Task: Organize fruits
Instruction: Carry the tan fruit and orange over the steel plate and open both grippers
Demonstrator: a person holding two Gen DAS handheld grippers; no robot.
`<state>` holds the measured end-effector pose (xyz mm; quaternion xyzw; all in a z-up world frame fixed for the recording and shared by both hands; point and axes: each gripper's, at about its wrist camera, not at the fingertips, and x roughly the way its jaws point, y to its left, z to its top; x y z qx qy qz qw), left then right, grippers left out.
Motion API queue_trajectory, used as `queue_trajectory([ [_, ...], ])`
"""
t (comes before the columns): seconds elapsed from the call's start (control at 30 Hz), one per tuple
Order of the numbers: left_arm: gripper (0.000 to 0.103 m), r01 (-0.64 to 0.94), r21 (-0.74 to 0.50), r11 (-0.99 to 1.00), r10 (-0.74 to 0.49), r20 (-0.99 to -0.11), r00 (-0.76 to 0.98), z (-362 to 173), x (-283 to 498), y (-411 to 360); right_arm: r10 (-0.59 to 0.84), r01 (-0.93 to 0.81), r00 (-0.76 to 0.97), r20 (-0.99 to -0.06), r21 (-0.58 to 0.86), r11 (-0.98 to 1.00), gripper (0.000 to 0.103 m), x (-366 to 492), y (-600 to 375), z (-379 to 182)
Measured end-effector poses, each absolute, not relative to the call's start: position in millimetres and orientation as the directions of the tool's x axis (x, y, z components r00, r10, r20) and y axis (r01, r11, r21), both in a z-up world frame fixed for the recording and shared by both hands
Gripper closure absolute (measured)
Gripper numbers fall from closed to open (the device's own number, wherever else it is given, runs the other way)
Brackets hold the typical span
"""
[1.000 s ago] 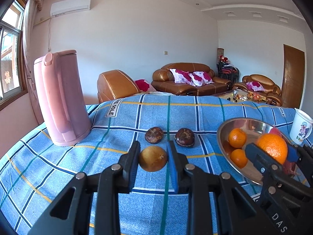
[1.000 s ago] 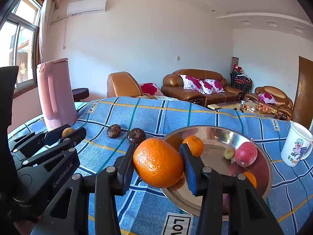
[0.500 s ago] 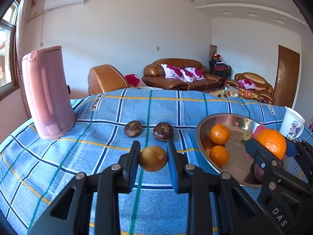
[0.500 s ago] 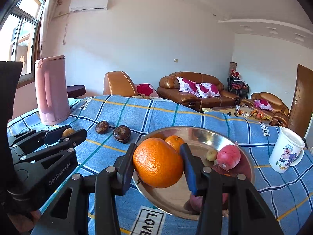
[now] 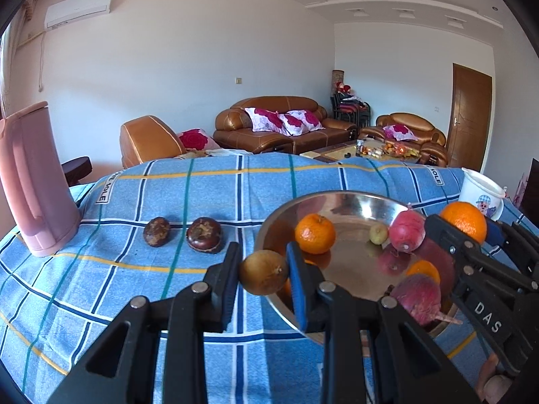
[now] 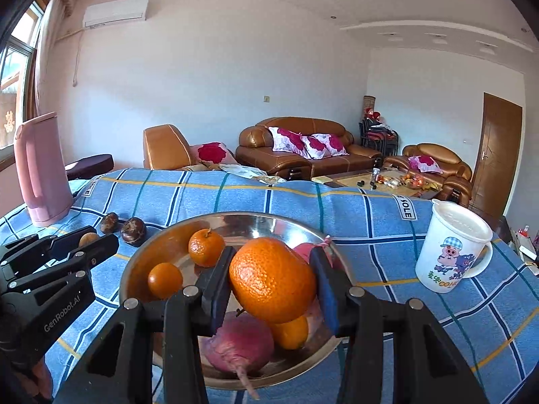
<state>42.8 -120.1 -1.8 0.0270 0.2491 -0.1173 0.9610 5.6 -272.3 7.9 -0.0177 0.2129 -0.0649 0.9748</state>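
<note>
Now both tools are carrying fruit toward the steel bowl (image 6: 141, 262), which is sitting on the worktop covered by a blue checked cloth (image 5: 134, 252). The left tool (image 5: 264, 271) is pinching a small brownish-yellow fruit (image 5: 263, 271) between its blue pads, closed tightly on it, and holding it just at the near rim of the bowl, probably so it can be dropped inside with the others. The right tool (image 6: 273, 281) is gripping a big orange (image 6: 272, 279), its pads pressing on both sides, and is holding it above the middle of the bowl for the same reason, I think.

The small fruit is looking dull and smooth, with a little dry stem mark. The big orange is bright, with dimpled skin, slightly longer than round.

Inside the bowl are already lying two small mandarins (image 6: 206, 247), a tiny green fruit (image 5: 379, 233) and some reddish-pink fruits (image 5: 406, 232); one more orange piece is partly hidden under the held orange, so I cannot say exactly what it is. Two dark wrinkled fruits (image 5: 204, 234) are waiting on the cloth, left of the bowl, not yet collected. A pink jug (image 5: 33, 181) is standing at the far left and a white mug (image 6: 453, 245) at the right, both apart from the bowl.
</note>
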Motion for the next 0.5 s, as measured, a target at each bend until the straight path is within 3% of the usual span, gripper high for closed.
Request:
queue_trajectory([
  [0.5, 0.074, 0.263, 0.000, 0.965, -0.214, -0.580, 0.786, -12, 65, -165, -0.025, 0.076, 0.863, -0.504, 0.080, 0.994, 0.056, 43, -300, -3],
])
